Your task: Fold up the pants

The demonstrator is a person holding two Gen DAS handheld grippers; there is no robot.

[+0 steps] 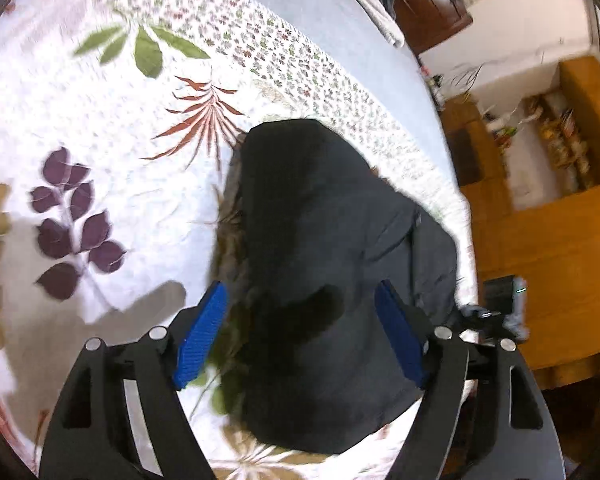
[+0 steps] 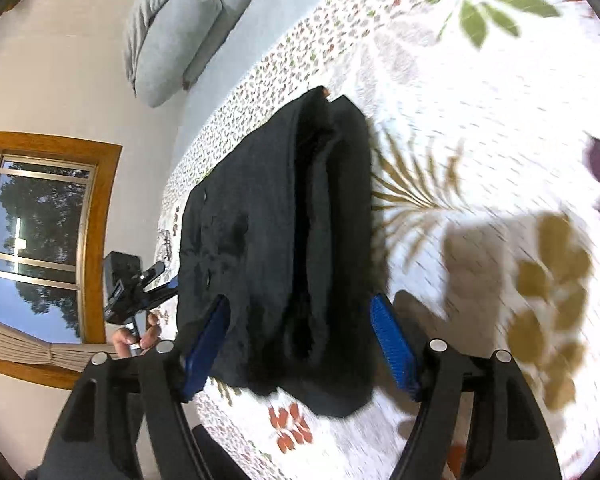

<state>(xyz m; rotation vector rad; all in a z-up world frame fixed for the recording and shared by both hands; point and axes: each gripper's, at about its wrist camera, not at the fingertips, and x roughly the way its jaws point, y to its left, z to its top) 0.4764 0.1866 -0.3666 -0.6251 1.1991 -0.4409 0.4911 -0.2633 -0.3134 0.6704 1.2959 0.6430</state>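
Both hand-held grippers were seen with their blue pads spread wide, nothing clamped between them. Over the near end of the pants [image 1: 320, 264], the left hand-held gripper [image 1: 302, 332] was held, its pads standing to either side of the dark cloth without pressing on it. From the opposite side, the right hand-held gripper [image 2: 300, 340] was likewise held above the pants [image 2: 276, 240], and whether its left pad touched the fabric could not be told.

The black pants were laid folded in a long bundle on a bed covered by a white bedspread [image 1: 112, 128] printed with green, red, purple and tan leaves. In the right wrist view a lengthwise fold was seen running along the bundle. The bundle was placed close to one edge of the bed, beside a band of small flower print.

At the far end of the bed, grey pillows [image 2: 172, 28] were seen. A wood-framed window [image 2: 40, 236] was shown at the left of the right wrist view, and a person's hand [image 2: 136, 338] was seen on the handle of the other tool. Wooden furniture [image 1: 548, 248] was seen beyond the bed edge in the left wrist view.
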